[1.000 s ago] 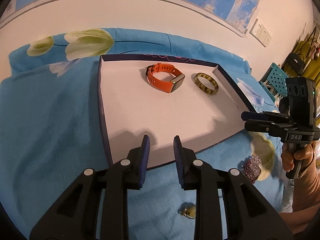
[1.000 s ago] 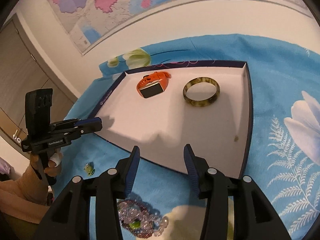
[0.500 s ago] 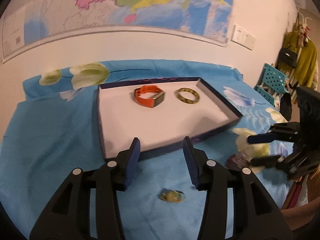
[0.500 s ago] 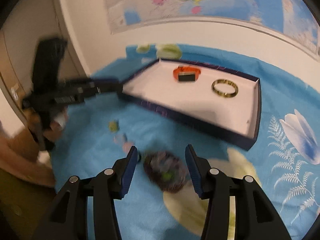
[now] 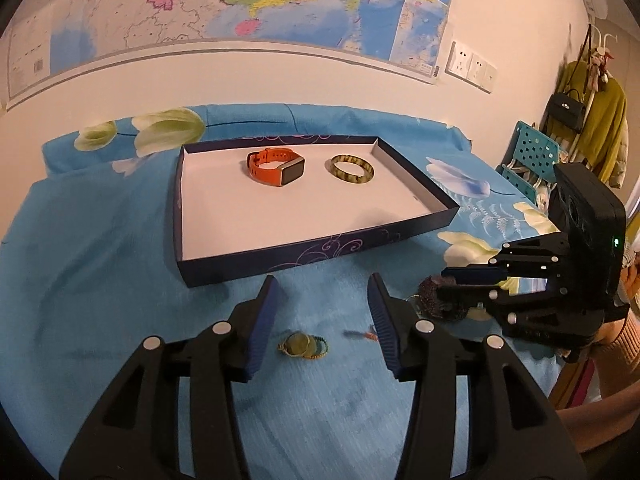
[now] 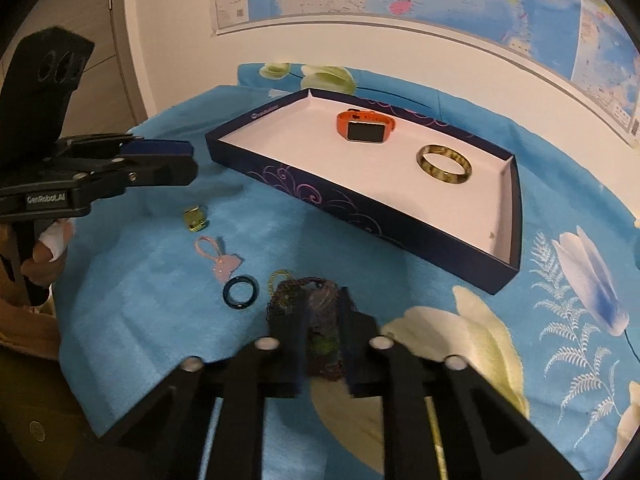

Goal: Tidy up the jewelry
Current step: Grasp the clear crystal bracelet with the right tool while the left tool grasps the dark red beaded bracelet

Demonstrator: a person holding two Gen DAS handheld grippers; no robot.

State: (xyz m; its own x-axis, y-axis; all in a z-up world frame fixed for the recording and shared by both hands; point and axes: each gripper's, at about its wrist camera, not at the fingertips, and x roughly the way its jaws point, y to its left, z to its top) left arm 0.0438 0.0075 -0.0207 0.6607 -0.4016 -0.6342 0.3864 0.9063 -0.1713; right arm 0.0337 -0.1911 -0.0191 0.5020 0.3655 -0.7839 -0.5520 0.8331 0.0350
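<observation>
A dark blue tray on the blue cloth holds an orange watch and a green-brown bangle. My left gripper is open above a small green bracelet in front of the tray; it also shows in the right wrist view. My right gripper is closed around a dark beaded bracelet lying on the cloth. A pink charm and a dark ring lie left of it.
The bed is covered by blue floral cloth against a wall with a map. A teal chair and hanging clothes stand at the right. The person's hand holds the left gripper.
Both grippers pulled back from the tray toward the loose jewelry. The left gripper opened wider over the green bracelet. The right gripper lowered and closed onto the beaded bracelet.
</observation>
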